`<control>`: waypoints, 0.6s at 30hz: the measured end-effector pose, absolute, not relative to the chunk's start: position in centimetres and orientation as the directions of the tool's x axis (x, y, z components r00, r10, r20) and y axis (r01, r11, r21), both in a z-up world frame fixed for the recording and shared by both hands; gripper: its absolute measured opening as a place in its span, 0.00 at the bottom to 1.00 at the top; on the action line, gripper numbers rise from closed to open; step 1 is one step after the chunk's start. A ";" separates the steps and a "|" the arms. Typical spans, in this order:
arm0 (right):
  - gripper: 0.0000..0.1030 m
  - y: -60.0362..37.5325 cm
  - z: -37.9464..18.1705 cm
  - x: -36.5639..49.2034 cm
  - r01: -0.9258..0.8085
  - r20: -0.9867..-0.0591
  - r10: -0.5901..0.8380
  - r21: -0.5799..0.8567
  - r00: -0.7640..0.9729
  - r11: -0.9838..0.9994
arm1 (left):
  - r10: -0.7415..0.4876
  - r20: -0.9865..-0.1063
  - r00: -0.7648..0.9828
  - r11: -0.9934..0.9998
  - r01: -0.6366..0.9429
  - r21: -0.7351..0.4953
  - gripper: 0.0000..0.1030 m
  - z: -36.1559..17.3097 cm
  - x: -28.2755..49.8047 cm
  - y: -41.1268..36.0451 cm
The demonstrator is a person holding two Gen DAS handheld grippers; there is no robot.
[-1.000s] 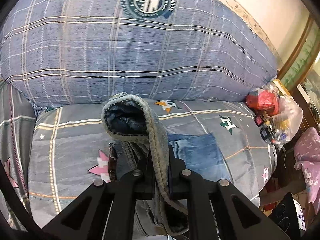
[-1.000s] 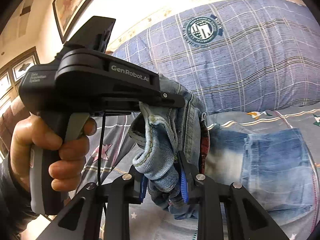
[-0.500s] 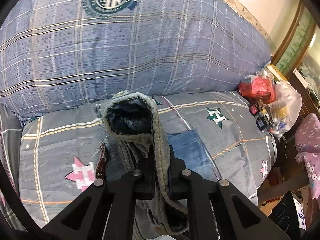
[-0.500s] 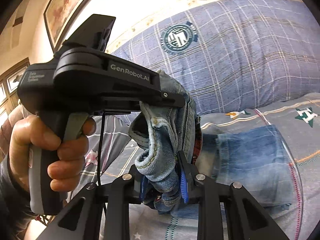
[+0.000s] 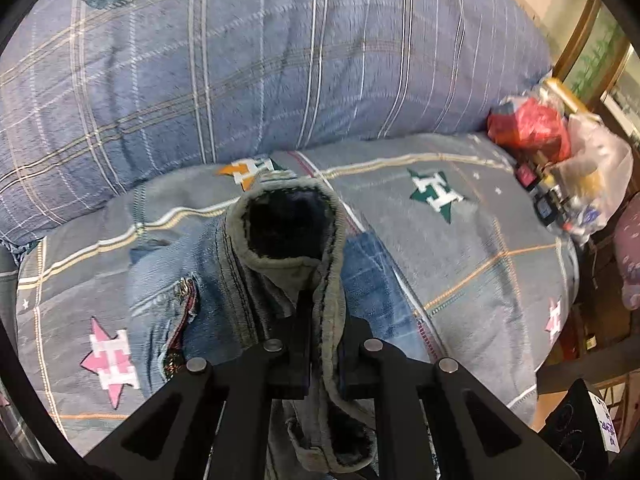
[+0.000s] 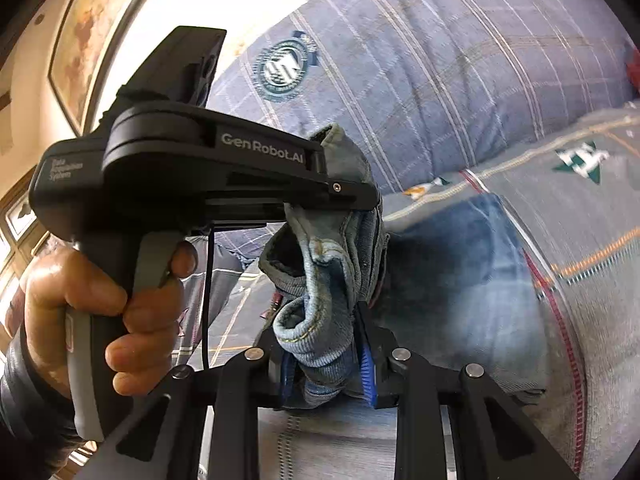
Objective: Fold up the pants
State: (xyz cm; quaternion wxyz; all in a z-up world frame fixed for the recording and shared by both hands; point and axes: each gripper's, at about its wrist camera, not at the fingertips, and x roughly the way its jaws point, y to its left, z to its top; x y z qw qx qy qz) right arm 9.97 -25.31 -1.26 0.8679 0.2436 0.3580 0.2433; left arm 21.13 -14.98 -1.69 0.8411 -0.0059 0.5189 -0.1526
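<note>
The blue jeans (image 5: 168,280) lie partly on the bed, with one end lifted by both grippers. My left gripper (image 5: 324,344) is shut on a rolled denim edge (image 5: 288,236) that stands up in front of its camera. In the right wrist view, my right gripper (image 6: 326,360) is shut on a thick bunch of denim (image 6: 320,320) between its blue pads. Just above and left of it, a hand (image 6: 80,300) holds the left gripper (image 6: 356,196), which bites the same bunch. A darker fold of the jeans (image 6: 460,280) rests flat on the sheet behind.
A big blue plaid pillow (image 5: 280,60) with a round emblem rises behind the jeans. The grey sheet (image 5: 460,264) has star patches. A plastic bag of small items (image 5: 560,152) sits at the bed's right edge, beside a floral cushion (image 5: 628,248). A framed picture (image 6: 80,40) hangs at the left.
Both grippers have sunk toward the bed and shifted sideways with the denim still held. More of the jeans now lies spread on the sheet; the pillow's emblem has slid up and left.
</note>
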 end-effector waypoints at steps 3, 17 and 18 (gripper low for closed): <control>0.27 -26.4 -2.8 10.4 -0.194 -0.507 0.603 0.644 0.616 0.740 | -0.247 -0.886 0.394 0.955 0.255 -0.152 0.10 -3.0 21.8 -15.9; 0.28 -30.6 -8.6 11.4 0.071 -0.486 0.661 0.832 0.572 0.550 | -0.412 -0.851 0.327 0.891 0.340 -0.301 0.33 -3.4 22.7 -17.7; 0.29 -30.6 -8.3 11.3 0.066 -0.493 0.654 0.824 0.574 0.563 | -0.420 -0.840 0.344 0.888 0.348 -0.301 0.34 -2.7 22.4 -17.4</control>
